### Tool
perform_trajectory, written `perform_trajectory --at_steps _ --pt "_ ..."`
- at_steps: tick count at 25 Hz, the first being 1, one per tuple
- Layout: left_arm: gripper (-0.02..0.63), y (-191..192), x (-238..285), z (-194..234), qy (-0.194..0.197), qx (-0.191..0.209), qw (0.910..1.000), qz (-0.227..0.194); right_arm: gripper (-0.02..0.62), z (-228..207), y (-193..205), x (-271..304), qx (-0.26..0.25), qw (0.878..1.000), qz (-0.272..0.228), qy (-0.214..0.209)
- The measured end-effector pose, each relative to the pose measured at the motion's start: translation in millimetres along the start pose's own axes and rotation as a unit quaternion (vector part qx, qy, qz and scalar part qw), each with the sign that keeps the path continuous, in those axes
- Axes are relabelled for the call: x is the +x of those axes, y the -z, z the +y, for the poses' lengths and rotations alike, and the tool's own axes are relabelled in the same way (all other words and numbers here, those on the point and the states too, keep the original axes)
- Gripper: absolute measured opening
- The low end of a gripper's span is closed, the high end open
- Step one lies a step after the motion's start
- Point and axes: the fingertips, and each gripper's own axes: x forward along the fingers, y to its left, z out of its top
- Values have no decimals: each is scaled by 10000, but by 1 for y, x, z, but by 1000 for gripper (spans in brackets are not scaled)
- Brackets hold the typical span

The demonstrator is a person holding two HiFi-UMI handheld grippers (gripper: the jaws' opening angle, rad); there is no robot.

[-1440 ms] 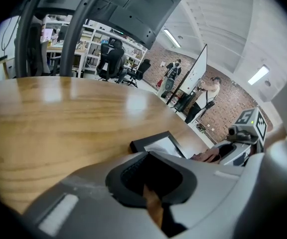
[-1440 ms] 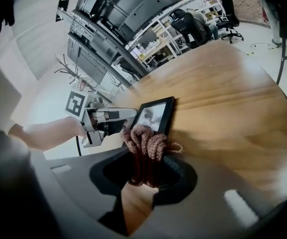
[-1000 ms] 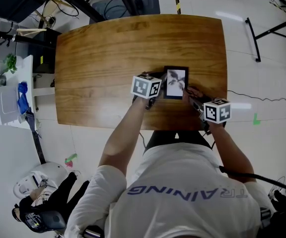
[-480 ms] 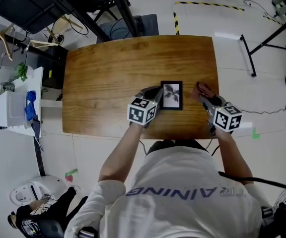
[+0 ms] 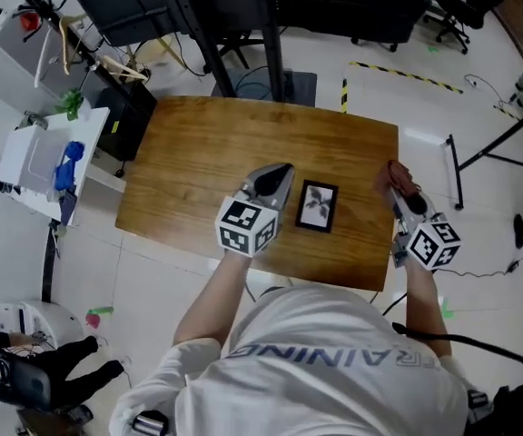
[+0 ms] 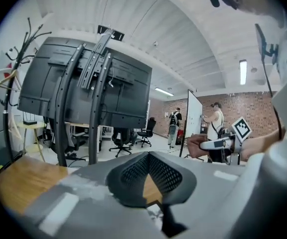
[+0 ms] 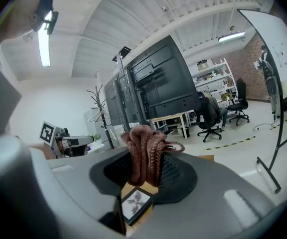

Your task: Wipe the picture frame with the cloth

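While my right gripper (image 5: 403, 192) clenches a ribbed, rust-brown knitted cloth (image 7: 144, 156), whose weave only its own view shows, my left gripper (image 5: 273, 183) has its jaws together on nothing; the black rectangular picture frame (image 5: 317, 206) lies flat between them on the glossy wooden table (image 5: 189, 153)

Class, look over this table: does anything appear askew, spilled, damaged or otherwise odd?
Nothing stands out. The picture frame lies flat and looks intact on the table; the cloth is bunched in the right gripper.
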Motion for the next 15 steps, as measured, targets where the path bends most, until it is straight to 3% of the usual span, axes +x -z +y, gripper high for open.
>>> perform_trajectory --at_steps 6,15 --pt "6 -24 -7 1 -234 -24 9991 -361 112 4 -17 -3 -289 9995 20 -87" --pt "6 -27 -11 -1 -256 -36 9988 -406 112 18 -20 5 -424 9987 40 -284"
